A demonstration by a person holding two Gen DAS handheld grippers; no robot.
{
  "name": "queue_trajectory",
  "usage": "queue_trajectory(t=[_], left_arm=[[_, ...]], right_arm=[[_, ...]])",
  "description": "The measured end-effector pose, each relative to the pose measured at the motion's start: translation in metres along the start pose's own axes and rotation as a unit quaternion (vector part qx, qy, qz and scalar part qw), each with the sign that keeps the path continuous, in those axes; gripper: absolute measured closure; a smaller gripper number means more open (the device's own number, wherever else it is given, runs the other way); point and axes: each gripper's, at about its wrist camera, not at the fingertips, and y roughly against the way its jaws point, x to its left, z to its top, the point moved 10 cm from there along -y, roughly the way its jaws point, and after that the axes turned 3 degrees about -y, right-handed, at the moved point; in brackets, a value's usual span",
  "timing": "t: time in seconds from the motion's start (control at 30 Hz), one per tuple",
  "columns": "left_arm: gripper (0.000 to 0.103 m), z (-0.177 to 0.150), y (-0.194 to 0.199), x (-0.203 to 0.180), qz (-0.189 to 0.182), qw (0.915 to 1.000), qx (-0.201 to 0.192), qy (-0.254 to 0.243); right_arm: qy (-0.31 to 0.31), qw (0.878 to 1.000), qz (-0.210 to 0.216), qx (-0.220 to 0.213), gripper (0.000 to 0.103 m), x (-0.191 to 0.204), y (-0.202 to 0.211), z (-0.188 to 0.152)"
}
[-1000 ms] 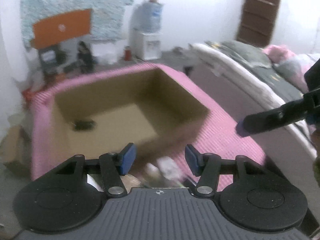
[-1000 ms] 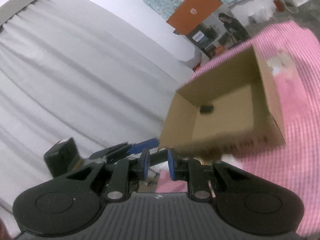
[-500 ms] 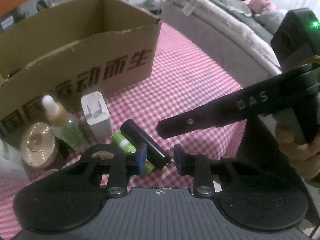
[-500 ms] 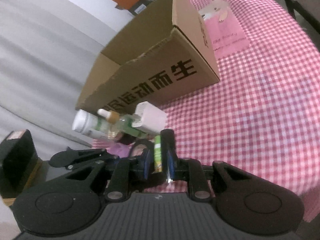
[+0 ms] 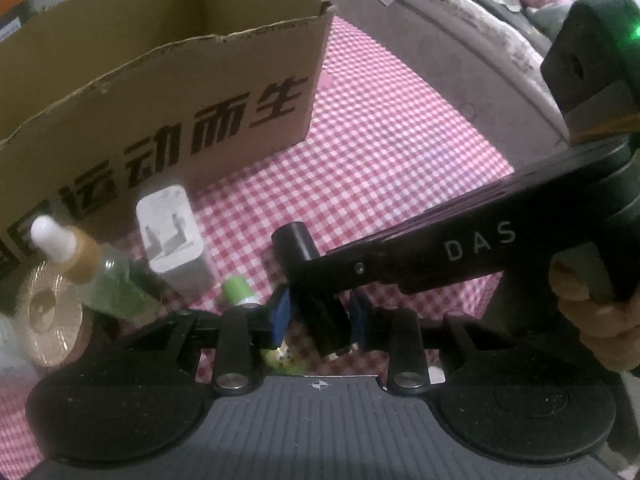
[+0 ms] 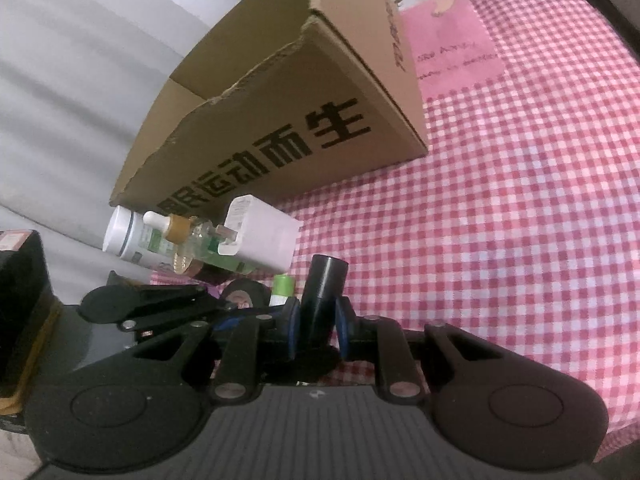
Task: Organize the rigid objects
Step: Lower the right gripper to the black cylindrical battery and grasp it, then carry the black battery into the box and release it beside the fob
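Note:
A black cylinder (image 6: 322, 300) lies on the pink checked tablecloth (image 6: 500, 220) before a brown cardboard box (image 6: 288, 120). My right gripper (image 6: 316, 322) is shut on the cylinder. In the left wrist view the cylinder (image 5: 298, 246) runs under the right gripper's arm, and my left gripper (image 5: 318, 316) has its blue pads close on either side of it. Beside it lie a green tube (image 5: 238, 290), a white plug adapter (image 5: 174, 236), a dropper bottle (image 5: 92, 272) and a gold-lidded jar (image 5: 50, 320).
A white bottle (image 6: 128, 240) and a black tape roll (image 6: 244, 290) lie left of the adapter. A pink card (image 6: 444, 36) lies right of the box. A grey bed (image 5: 460, 28) runs along the table's far right edge.
Both grippers dropped from above the box to the items in front of it. The right gripper closed on the black cylinder, and the left gripper's pads closed in around it.

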Motion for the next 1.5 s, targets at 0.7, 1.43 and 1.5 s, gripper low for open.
queue_trajectory(t=[0.7,1.43,1.5], left_arm=[[0.077,0.011,0.004,-0.005,0.057,0.9966,-0.047,-0.037],[0.078,0.031,0.106,-0.017,0.080,0.9766,-0.191,-0.059],[0.078,0.038,0.126,-0.010,0.095,0.9709,-0.212,-0.057]], right_arm=[[0.016,0.998,-0.003,-0.062,0.078,0.004,-0.006,0.004],[0.124,0.977,-0.046,-0.168,0.079,0.081,0.078,0.005],[0.153,0.970,-0.043,-0.184,0.079,0.102,0.088,0.011]])
